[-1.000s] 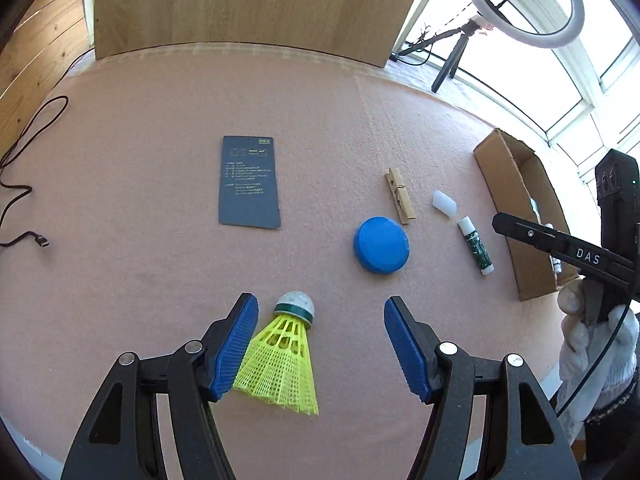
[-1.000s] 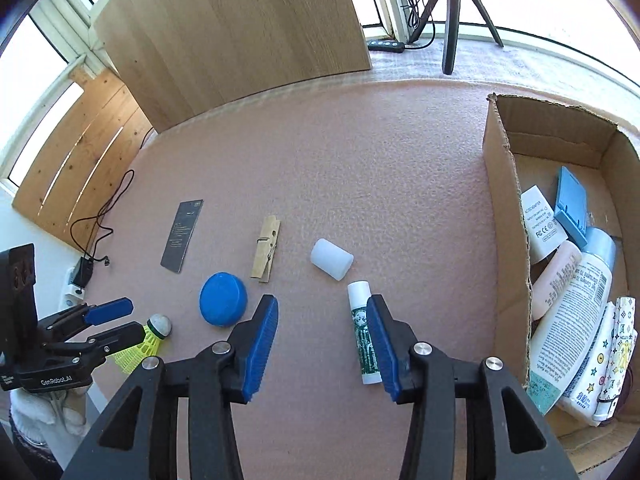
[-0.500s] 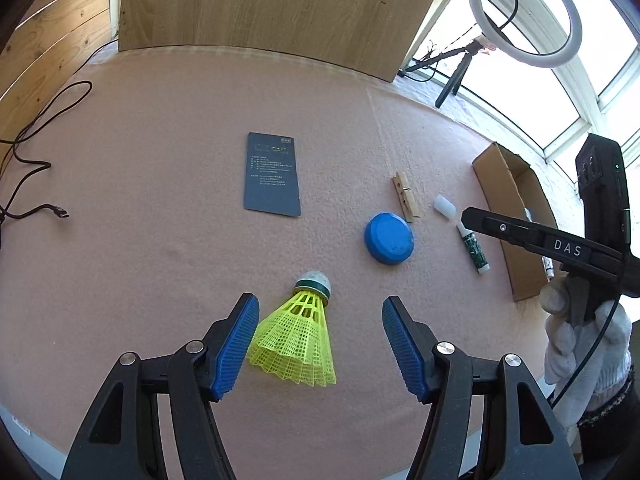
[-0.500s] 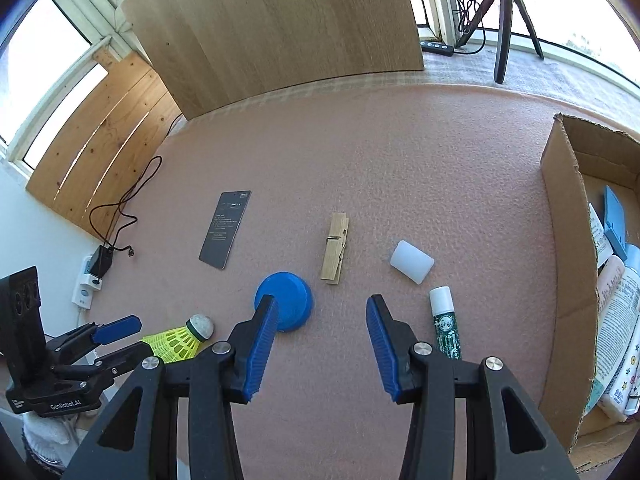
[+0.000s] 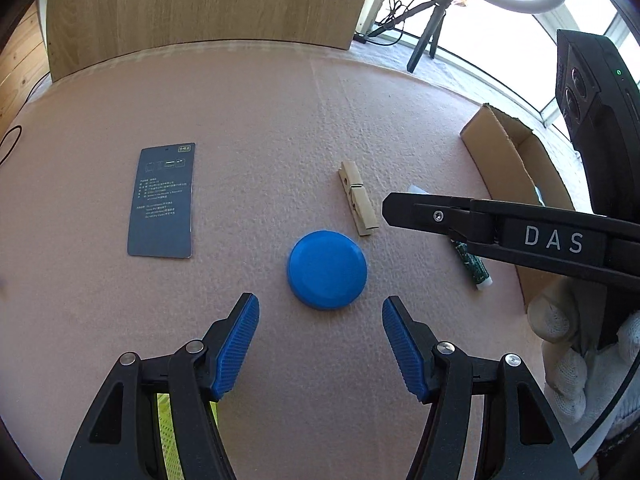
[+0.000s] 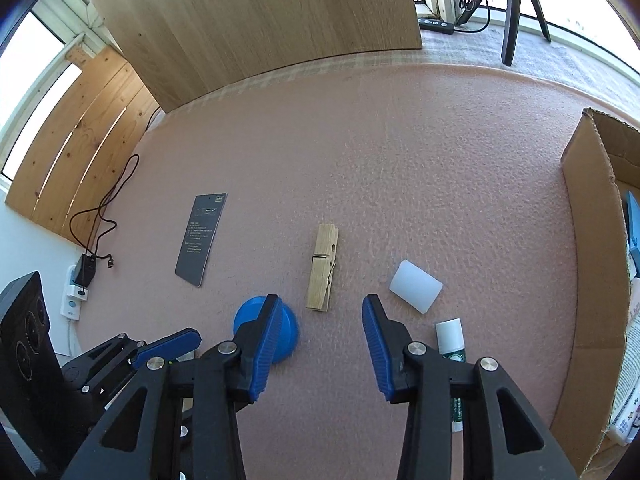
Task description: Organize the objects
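My left gripper (image 5: 320, 318) is open and hangs just short of a round blue lid (image 5: 327, 269), which lies ahead of the gap between its fingers. A yellow shuttlecock (image 5: 164, 432) shows behind the left finger, outside the jaws. My right gripper (image 6: 320, 320) is open with its jaws closing and nothing between them. A wooden clothespin (image 6: 323, 268) lies just ahead of its tips. The blue lid (image 6: 244, 320) is partly hidden behind its left finger. A white cap (image 6: 416, 291) and a green glue stick (image 6: 450, 340) lie to the right.
A dark printed card (image 5: 162, 201) lies flat at the left of the pink mat. An open cardboard box (image 6: 596, 240) holding several items stands at the right. A black cable (image 6: 100, 216) trails off the mat's left edge. A white-gloved hand (image 5: 568, 360) holds the right gripper.
My left gripper moved off the shuttlecock toward the blue lid. My right gripper shifted left from the glue stick toward the clothespin, and its jaws narrowed.
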A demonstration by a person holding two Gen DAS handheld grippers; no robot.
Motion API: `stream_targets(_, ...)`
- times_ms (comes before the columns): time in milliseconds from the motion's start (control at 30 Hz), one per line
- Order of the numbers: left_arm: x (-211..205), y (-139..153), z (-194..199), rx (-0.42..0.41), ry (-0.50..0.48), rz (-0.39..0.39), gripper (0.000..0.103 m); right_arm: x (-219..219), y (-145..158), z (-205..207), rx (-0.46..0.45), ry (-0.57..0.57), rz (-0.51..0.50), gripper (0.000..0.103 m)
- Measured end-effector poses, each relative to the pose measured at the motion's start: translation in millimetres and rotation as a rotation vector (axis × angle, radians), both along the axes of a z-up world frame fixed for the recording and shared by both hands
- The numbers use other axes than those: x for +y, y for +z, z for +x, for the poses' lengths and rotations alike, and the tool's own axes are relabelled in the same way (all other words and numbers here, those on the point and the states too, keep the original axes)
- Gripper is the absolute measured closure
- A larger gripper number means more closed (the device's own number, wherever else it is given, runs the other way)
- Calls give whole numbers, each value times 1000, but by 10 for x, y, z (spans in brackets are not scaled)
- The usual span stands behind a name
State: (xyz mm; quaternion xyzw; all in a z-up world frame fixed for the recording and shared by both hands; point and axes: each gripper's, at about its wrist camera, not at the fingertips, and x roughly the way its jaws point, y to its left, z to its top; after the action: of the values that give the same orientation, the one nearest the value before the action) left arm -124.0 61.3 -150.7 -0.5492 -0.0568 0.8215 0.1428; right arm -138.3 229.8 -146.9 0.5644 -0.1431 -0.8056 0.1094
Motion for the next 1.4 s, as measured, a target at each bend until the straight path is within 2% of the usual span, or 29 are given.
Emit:
stream_targets(133, 82, -104, -67, -12, -3, -17, 36, 14, -81, -74, -30, -8, -14, 75)
stream_targets(267, 125, -175, -95, -14, 5, -34, 36, -11, -107, -133, -35, -2, -13, 75)
stream_targets(600, 90, -204, -130, 11, 17, -55, 44, -155, -188, -253, -47, 26, 26, 75)
stream_targets(767, 59, -213, -127, 13, 22, -30, 45, -193, -248, -300, -55, 32, 59, 76)
stream_targets(833, 67, -219, -131, 8, 18, -19, 40, -188, -253, -307, -54, 31, 64, 78)
stream_targets(900, 79, -218, -144, 8, 26, -19, 39, -172, -261, -311, -55, 32, 67, 83)
stream_targets(1000, 105, -221, -146, 24, 26, -37, 41, -149, -262, -313, -56, 36, 71, 88)
stream_targets(1100, 87, -224, -176, 30, 35, -43, 49, -134, -268, -300, -56, 36, 72, 91)
stream_targets(1400, -24, -197, -86, 4, 46, -7, 50, -116, -199, -118, -34, 39, 33, 91)
